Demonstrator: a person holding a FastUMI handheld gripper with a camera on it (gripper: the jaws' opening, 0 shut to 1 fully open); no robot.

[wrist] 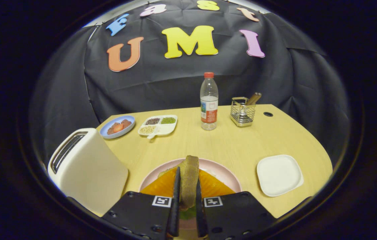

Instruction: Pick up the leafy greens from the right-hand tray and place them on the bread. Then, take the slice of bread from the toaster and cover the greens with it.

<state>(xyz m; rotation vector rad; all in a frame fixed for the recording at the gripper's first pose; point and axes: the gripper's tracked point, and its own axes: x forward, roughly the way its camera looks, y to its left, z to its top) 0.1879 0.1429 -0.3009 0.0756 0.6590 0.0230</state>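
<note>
**Gripper clamped on a bread slice above the pink plate**

The gripper (187, 186) has both fingers (176, 196) pressed against the flat faces of a slice of bread (188, 180), which stands on edge between them with its brown, rounded crust uppermost. Directly under the fingers lies a round pink plate (221, 170) with a smooth raised rim; on it sits an orange, ridged and glossy layer (213, 186), whose nature is hard to make out. A small patch of leafy greens (188, 213) shows low between the fingers, mostly hidden by the slice and the gripper body, so their full extent and what they rest on cannot be told.

Just left of the plate stands a cream toaster (88, 166), smooth-sided with rounded corners; its dark slots face upward and their inside cannot be seen. To the right of the plate, near the table's curved right edge, lies a square white tray (279, 175) with rounded corners. The pale wood-grain table (235, 143) is open across its middle, between the plate and the far row of items.

Along the far edge, from left: a blue dish (117, 126) holding reddish pieces, a white divided tray (158, 125) of grains, a clear plastic bottle (209, 101) with a red cap, and a wire-mesh holder (242, 111) with a wooden handle leaning out of it. A small dark hole (268, 114) marks the tabletop beside the holder.
</note>
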